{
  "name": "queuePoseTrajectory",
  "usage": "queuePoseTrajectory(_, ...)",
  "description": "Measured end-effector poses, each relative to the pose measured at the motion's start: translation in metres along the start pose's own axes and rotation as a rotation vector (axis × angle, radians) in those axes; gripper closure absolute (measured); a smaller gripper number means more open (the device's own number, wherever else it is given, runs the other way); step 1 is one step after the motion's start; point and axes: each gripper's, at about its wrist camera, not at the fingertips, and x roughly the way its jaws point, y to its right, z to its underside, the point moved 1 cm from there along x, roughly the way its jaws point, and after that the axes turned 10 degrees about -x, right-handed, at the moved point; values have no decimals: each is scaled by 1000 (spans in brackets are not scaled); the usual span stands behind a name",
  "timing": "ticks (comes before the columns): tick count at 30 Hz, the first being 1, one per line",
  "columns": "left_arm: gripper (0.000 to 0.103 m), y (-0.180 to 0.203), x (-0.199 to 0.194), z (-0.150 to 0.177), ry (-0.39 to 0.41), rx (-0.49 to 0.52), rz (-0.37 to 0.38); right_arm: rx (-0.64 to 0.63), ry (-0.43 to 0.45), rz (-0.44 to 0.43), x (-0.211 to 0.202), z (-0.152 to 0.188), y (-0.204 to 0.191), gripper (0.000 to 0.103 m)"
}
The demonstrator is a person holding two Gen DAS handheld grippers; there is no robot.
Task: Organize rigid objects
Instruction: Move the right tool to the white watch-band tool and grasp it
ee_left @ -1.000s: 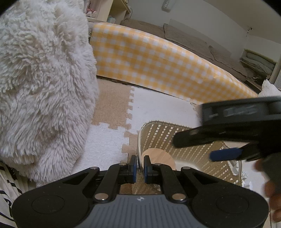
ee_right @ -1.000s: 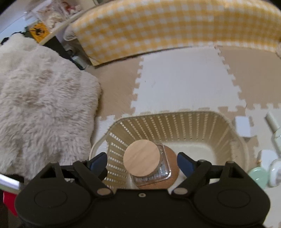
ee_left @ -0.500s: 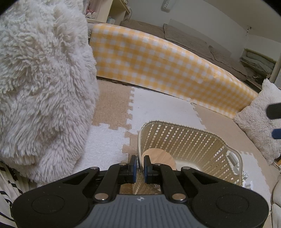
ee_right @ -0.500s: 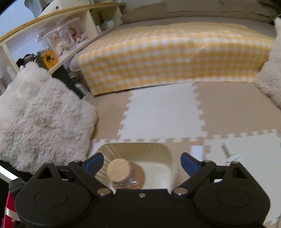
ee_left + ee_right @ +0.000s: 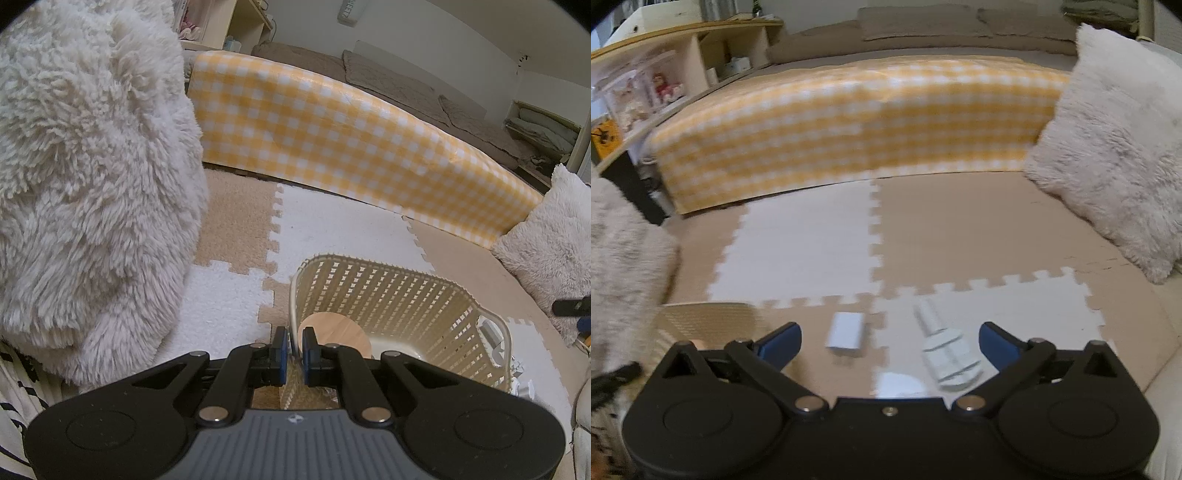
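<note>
Left wrist view, my left claw (image 5: 294,349) clamped on basket (image 5: 388,291) rim, jar lid (image 5: 334,326) inside, my right claw (image 5: 889,338) just spread wide, empty, above white charger (image 5: 846,330) on floor mat (image 5: 960,229).

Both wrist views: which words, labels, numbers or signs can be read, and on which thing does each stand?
No text can be read.
White wall unit: dark lettering, too small to read.
Yellow sign by the shelf: black figure only, blurred.
Left tongs: small emblem on the grey body, no letters.
</note>
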Motion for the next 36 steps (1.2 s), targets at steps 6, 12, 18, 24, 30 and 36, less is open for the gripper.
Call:
queuePoseTrajectory(6, 94, 0, 0, 0, 0, 4, 0, -53, -27, 111, 33, 17, 21, 0)
queuePoseTrajectory(12, 94, 0, 0, 0, 1, 6, -1, -100, -78, 88, 61, 23, 28, 0)
queuePoseTrajectory(18, 94, 1, -2, 0, 5, 15, -3, -106, -147, 77, 91, 29, 26, 0)
queuePoseTrajectory(24, 94, 2, -2, 2, 10, 25, -7, -135, -231, 59, 115, 32, 22, 20)
queuePoseTrajectory(30, 94, 2, -1, 3, 13, 32, -9, -100, -225, -22, 114, 31, 27, 48)
queuePoseTrajectory(36, 94, 1, -1, 4, 15, 37, -11, -94, -254, 48, 108, 35, 32, 48)
